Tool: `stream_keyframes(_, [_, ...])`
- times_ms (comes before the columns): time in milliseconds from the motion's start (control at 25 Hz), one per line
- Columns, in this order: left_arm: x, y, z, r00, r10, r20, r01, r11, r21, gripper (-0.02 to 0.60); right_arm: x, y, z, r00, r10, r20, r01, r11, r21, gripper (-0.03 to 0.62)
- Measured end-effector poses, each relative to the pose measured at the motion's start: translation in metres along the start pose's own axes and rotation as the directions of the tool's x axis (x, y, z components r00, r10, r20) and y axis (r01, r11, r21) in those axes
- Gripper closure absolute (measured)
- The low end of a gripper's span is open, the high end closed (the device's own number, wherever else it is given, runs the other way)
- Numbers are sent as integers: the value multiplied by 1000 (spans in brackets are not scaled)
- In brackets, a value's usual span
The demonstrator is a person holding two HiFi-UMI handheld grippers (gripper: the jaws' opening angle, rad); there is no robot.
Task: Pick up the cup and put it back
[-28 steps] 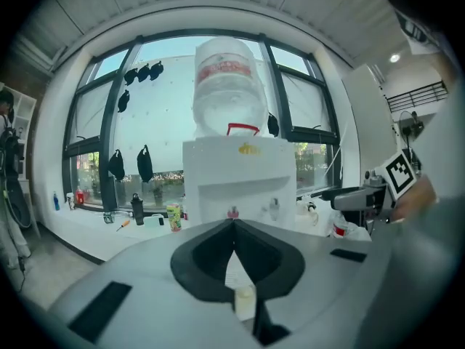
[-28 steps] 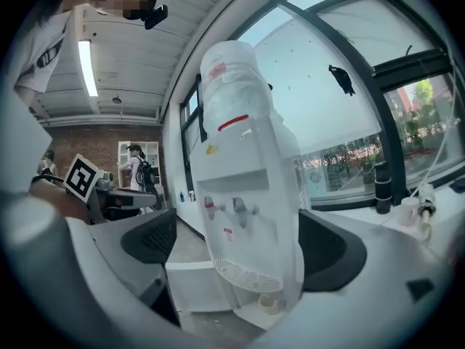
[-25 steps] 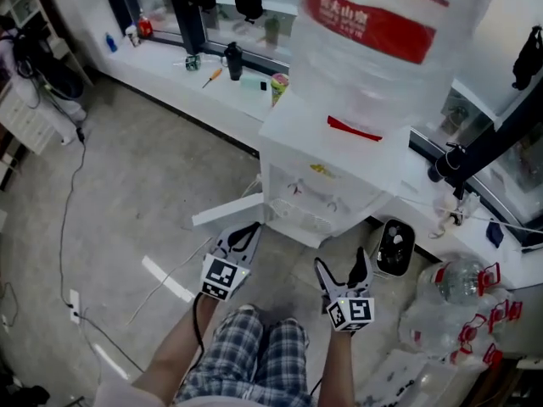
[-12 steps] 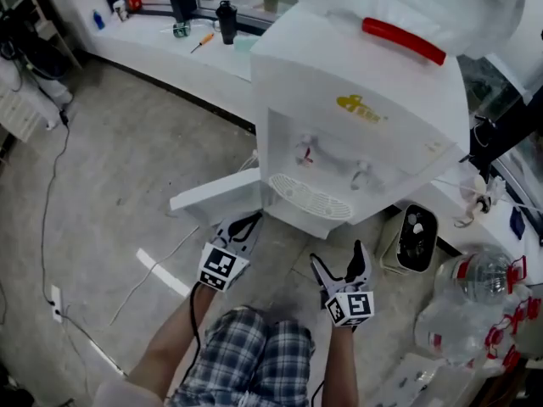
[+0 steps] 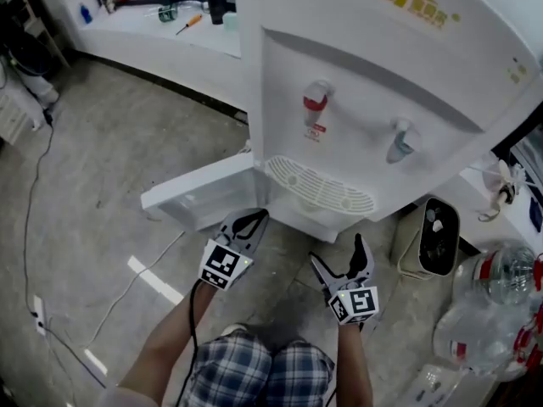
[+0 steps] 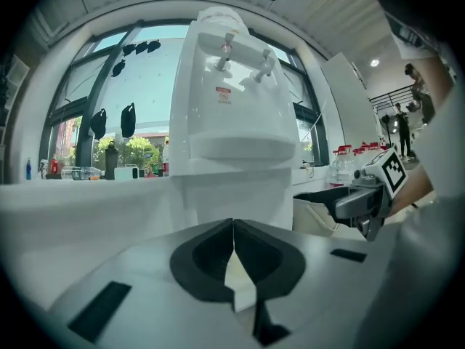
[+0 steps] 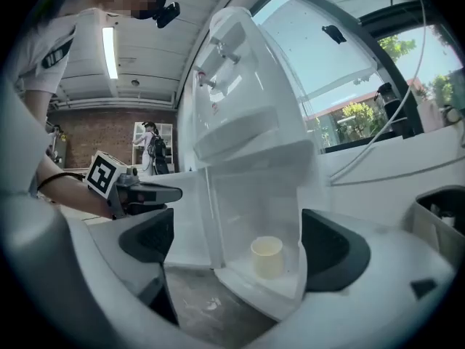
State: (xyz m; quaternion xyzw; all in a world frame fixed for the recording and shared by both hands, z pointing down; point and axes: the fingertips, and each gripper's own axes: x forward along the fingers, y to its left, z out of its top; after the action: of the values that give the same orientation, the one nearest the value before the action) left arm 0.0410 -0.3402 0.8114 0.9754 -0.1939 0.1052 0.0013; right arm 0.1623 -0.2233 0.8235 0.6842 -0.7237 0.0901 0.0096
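Observation:
A small cream cup [image 7: 267,257] stands upright inside the open lower cabinet of the white water dispenser [image 5: 373,108]. My right gripper [image 7: 240,246] is open and points at the cup from a short way off, touching nothing. In the head view the right gripper [image 5: 342,259] hovers low before the dispenser's base, and the cup is hidden there. My left gripper [image 5: 242,225] is shut and empty, close to the open cabinet door [image 5: 199,195]. In the left gripper view its jaws [image 6: 232,238] meet in front of the dispenser [image 6: 232,122].
A dark bin [image 5: 433,246] stands on the floor to the right of the dispenser, with large water bottles [image 5: 501,282] beyond it. Cables [image 5: 34,312] run along the floor on the left. A white ledge [image 5: 161,32] with bottles lies behind. My legs in plaid shorts [image 5: 271,376] are below.
The head view has dropped and closed in: the bottle on top has left the picture and the dispenser's front with its taps fills it. Both grippers stay low before the base.

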Motion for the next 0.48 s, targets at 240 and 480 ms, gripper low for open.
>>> stream_keyframes(240, [25, 10, -34, 1000, -2, 19, 2, 1000, 23, 555, 23, -13, -37, 1000, 9, 13, -9, 999, -32, 57])
stream_keyframes(480, [54, 15, -67, 1000, 0, 24, 0, 1000, -15, 555, 41, -15, -73, 1000, 18, 11, -18, 999, -27, 59])
